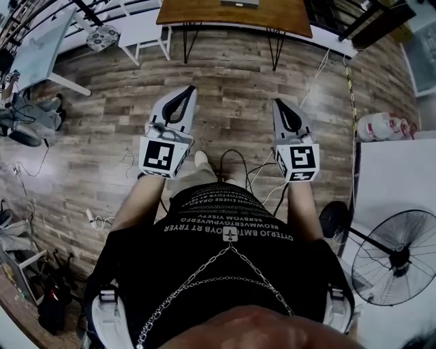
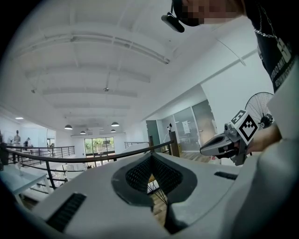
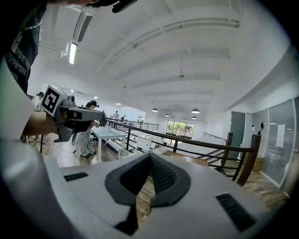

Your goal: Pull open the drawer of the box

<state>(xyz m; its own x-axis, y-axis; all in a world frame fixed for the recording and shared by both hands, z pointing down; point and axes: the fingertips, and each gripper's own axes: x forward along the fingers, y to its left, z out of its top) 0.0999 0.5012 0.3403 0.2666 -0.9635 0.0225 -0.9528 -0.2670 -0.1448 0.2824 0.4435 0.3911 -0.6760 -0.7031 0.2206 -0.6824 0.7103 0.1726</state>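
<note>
No box or drawer shows in any view. In the head view the person holds both grippers side by side in front of the body, over a wooden floor. My left gripper [image 1: 189, 88] has its fingertips touching, with nothing between them. In its own view the tips meet [image 2: 152, 155] against a far railing. My right gripper [image 1: 278, 102] is likewise shut and empty, with its tips joined in its own view [image 3: 149, 155]. Each gripper also appears in the other's view: the right gripper [image 2: 205, 148] at the right, the left gripper [image 3: 100, 114] at the left.
A brown wooden table [image 1: 231, 17] stands ahead at the top of the head view, and a white table [image 1: 41, 48] at the upper left. A floor fan [image 1: 398, 255] and a white surface [image 1: 395, 177] are at the right. Cables [image 1: 238, 163] lie on the floor by the feet.
</note>
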